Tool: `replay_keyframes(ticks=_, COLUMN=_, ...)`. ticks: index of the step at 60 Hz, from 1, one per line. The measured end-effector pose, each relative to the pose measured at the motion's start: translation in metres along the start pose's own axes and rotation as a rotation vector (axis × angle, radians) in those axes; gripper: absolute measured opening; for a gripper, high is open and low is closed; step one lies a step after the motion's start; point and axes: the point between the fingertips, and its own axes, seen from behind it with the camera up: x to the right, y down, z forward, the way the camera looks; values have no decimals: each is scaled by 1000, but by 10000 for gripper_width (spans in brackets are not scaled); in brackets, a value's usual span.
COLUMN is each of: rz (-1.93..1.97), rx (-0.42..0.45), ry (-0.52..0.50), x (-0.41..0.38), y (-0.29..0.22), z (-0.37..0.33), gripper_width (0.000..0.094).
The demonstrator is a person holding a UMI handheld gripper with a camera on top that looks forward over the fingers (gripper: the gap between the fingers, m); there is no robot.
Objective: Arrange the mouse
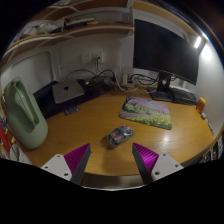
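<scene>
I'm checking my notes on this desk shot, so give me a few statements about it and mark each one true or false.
1. The mouse lies on the bare wooden desk, ahead of the hand-held gripper. True.
2. The mouse sits on the mouse pad. False: it lies off it, nearer the fingers.
3. The hand-held gripper is shut on the mouse. False: its fingers are open and hold nothing.
4. A dark monitor stands beyond the mouse pad. True.

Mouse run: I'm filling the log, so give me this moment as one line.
stage: approach | gripper: open, empty | mouse: on desk, just ahead of fingers | mouse pad: beyond mouse, before monitor
</scene>
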Motion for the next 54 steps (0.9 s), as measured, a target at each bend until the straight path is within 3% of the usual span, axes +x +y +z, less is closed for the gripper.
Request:
replay_keyframes(ticks=33, rz=29, rx=12, ry=54, x=16, y=-1, z=98, gripper_width=865)
replay_keyframes(ticks=54, rz=-8, rx=25, ry=14, x=7, y=-25, z=130, gripper_width=859)
